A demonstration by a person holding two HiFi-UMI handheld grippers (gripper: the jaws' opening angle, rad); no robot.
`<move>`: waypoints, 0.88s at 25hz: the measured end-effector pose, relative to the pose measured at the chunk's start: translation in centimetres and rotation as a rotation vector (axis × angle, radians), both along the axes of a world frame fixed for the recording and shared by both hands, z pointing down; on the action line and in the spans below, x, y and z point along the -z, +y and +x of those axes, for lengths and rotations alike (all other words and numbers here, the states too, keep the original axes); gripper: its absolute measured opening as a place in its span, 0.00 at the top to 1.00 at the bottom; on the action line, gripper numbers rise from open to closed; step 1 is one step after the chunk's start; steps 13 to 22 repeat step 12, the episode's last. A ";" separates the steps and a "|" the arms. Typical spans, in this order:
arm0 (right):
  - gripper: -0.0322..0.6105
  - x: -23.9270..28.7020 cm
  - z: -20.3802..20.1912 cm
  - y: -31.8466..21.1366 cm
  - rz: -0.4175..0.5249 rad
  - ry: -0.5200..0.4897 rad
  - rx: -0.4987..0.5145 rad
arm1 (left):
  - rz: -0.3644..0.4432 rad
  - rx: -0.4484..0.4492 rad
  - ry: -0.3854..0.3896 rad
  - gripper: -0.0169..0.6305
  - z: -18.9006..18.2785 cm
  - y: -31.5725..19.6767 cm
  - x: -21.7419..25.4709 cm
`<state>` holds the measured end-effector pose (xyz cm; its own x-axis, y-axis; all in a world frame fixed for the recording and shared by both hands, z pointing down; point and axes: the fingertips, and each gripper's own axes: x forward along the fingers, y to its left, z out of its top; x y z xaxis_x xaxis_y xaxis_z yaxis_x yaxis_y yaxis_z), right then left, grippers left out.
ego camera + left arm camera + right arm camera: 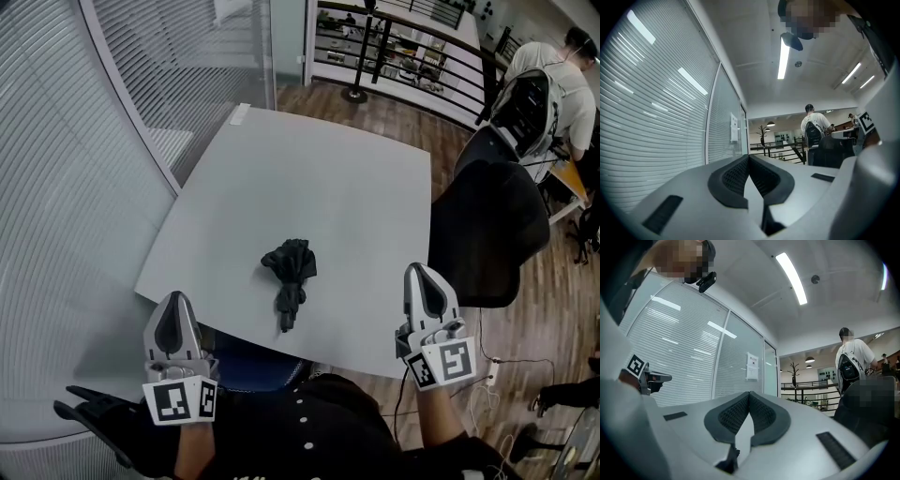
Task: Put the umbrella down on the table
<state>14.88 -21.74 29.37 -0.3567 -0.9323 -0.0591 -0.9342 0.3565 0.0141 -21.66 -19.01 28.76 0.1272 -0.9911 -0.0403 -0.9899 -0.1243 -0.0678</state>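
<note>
The folded black umbrella [291, 279] lies on the grey bench [309, 169], just below the frame's centre. The left hand-held gripper [175, 302] at lower left and the right hand-held gripper [424, 274] at lower right both have jaws together, empty, apart from the umbrella.

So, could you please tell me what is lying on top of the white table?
A folded black umbrella lies on the table, toward its near edge; nothing else stands out there. The patch of tabletop directly beneath the umbrella is covered and cannot be seen.
</note>
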 end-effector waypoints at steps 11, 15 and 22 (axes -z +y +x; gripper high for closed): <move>0.91 -0.4 1.8 3.8 0.003 0.024 0.022 | 0.000 0.004 -0.003 0.95 2.8 4.0 -0.1; 0.91 -0.5 2.3 4.5 0.004 0.026 0.025 | 0.000 0.005 -0.003 0.95 3.2 4.8 -0.1; 0.91 -0.5 2.3 4.5 0.004 0.026 0.025 | 0.000 0.005 -0.003 0.95 3.2 4.8 -0.1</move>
